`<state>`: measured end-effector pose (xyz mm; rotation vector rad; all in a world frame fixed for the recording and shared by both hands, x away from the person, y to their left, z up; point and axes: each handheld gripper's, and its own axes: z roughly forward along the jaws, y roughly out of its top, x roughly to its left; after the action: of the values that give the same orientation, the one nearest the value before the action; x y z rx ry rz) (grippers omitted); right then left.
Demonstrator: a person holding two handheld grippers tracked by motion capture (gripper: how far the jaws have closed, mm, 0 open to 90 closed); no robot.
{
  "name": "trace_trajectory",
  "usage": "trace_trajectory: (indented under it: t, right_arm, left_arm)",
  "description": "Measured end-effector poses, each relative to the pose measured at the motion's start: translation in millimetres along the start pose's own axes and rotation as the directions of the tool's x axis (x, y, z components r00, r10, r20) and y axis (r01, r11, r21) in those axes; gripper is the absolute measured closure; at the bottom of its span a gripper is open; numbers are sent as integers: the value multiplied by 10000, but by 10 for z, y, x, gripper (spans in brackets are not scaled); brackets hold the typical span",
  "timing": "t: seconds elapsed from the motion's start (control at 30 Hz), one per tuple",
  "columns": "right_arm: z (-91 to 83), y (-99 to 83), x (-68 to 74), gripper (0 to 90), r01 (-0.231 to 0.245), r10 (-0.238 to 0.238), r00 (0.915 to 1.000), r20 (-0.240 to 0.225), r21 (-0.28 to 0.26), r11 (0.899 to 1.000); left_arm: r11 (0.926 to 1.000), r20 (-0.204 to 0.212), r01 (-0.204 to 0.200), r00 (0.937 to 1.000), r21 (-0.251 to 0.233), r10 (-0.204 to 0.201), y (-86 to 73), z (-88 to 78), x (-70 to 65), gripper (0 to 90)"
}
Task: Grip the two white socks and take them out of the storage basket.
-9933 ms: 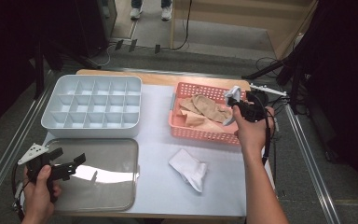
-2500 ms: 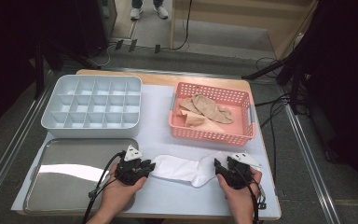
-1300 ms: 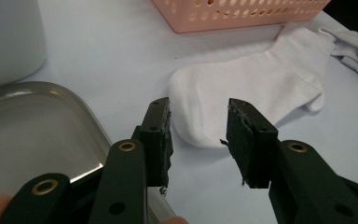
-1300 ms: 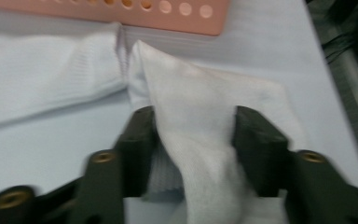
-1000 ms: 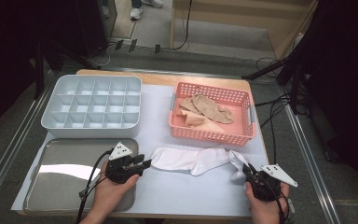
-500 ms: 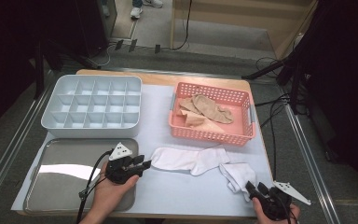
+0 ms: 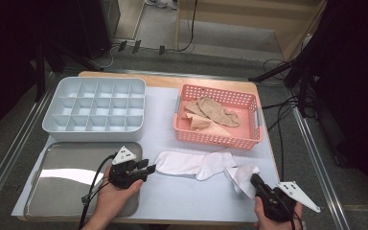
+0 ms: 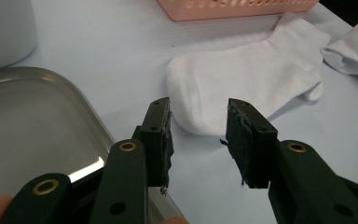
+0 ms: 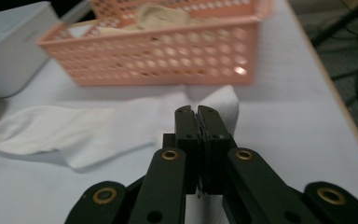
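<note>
We look down on a table covered with a pale sheet. At the centre, slightly toward six o'clock, one white sock (image 7: 191, 164) lies flat, its toe end pointing to nine o'clock. A second white sock (image 7: 242, 176) sits at its four o'clock side, bunched and partly raised off the sheet.

The right gripper (image 7: 258, 184) has changed most. A second ago it rested at the cuff end of the flat sock; half a second ago it had pulled back toward five o'clock with its jaws parted. Its jaws have just been closing, and in the right gripper view they meet with white fabric pinched between them, so we read it as clamped on the second white sock, lifting that end a little.

The left gripper (image 7: 146, 168) has not moved. It hovers just beside the toe of the flat sock, jaws parted and holding nothing; in the left gripper view the sock's rounded toe lies on the sheet just beyond the jaw tips.

We judge that the pair is being laid out for matching or folding: one sock is placed, the other now gripped for carrying across.

At twelve o'clock stands a pink basket (image 7: 249, 140) with tan socks (image 7: 211, 112) inside. At ten o'clock is a grey divided tray (image 7: 52, 124), all compartments bare. At eight o'clock lies a shiny metal tray (image 7: 62, 177), under the left hand (image 7: 112, 201).
</note>
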<state>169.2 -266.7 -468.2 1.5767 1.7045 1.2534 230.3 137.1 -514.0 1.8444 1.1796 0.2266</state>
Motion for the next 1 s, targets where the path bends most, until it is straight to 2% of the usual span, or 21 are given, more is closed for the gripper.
trace_trajectory:
  t: [0.07, 0.13, 0.2, 0.23, 0.27, 0.3, 0.33, 0.4, 0.47, 0.53, 0.57, 0.63, 0.7, 0.77, 0.8, 0.83, 0.93, 1.0]
  right_arm:
    - [69, 83, 204, 885, 445, -443, 9978, -495, 31, 9990]
    - [169, 141, 426, 885, 854, -837, 9913, -1012, 122, 9963]
    - [276, 169, 631, 885, 1214, -1153, 9816, -1522, 319, 9921]
    - [359, 176, 780, 885, 1492, -1371, 9724, -1887, 516, 9875]
    - [408, 175, 869, 883, 1618, -1458, 9668, -2098, 613, 9849]
    - [488, 170, 1011, 882, 1893, -1650, 9566, -2400, 818, 9785]
    - [534, 166, 1091, 882, 2037, -1750, 9515, -2530, 917, 9747]
    - [681, 143, 1313, 882, 2343, -1923, 9329, -3046, 1076, 9662]
    - [779, 127, 1399, 846, 2399, -1867, 9192, -3466, 1171, 9637]
    - [909, 118, 1444, 697, 2295, -1542, 8791, -4510, 1169, 9663]
    - [946, 122, 1430, 694, 2010, -1220, 8762, -4662, 1235, 9718]
    - [942, 137, 1368, 689, 1676, -983, 8848, -4555, 1142, 9792]
    - [887, 146, 1251, 690, 1334, -833, 9032, -4210, 910, 9869]
    - [826, 109, 1172, 693, 1313, -908, 9189, -3839, 804, 9881]
    - [806, 80, 1155, 689, 1288, -879, 9176, -3877, 807, 9884]
    - [785, 14, 1150, 676, 1348, -882, 9099, -4054, 878, 9870]
    - [818, -174, 1234, 624, 1910, -1151, 8870, -4472, 1285, 9731]
    - [880, -283, 1328, 593, 2297, -1360, 8776, -4597, 1542, 9610]
  left_arm:
    - [10000, 59, -10, 10000, -12, 10, -1, -4, -5, 618]
    - [10000, 103, -7, 9999, -29, 7, 0, -8, -12, 618]
    - [10000, 169, 11, 9999, -29, -10, 1, -15, -14, 618]
    - [10000, 174, -22, 9998, -20, 23, 0, -17, -15, 617]
    - [10000, 203, -43, 9998, -11, 43, -1, -20, -16, 616]
    - [10000, 268, -37, 9996, -7, 37, -3, -19, -15, 615]
    - [10000, 351, -41, 9994, -7, 41, -5, -20, -15, 613]
    - [10000, 453, -71, 9989, -16, 71, -7, -23, -17, 609]
    - [10000, 652, -36, 9979, 7, 36, -9, -21, -14, 607]
    - [10000, 687, -35, 9976, 77, 30, -13, -17, -13, 605]
    - [10000, 738, 12, 9973, 63, -17, -15, -15, -9, 604]
    - [9999, 820, 7, 9966, 112, -16, -16, -18, 6, 604]
    - [9999, 835, 19, 9965, 121, -29, -18, -18, 17, 605]
    - [9999, 992, 37, 9951, 119, -49, -17, -13, 22, 604]
    - [9999, 1052, 20, 9944, 134, -34, -17, -6, 21, 604]
    - [9998, 1113, 39, 9938, 182, -59, -17, 2, 15, 604]
    - [9997, 1407, -48, 9901, 255, 12, -21, 26, -21, 599]
    - [9994, 1628, -206, 9865, 273, 159, -22, 32, -54, 589]
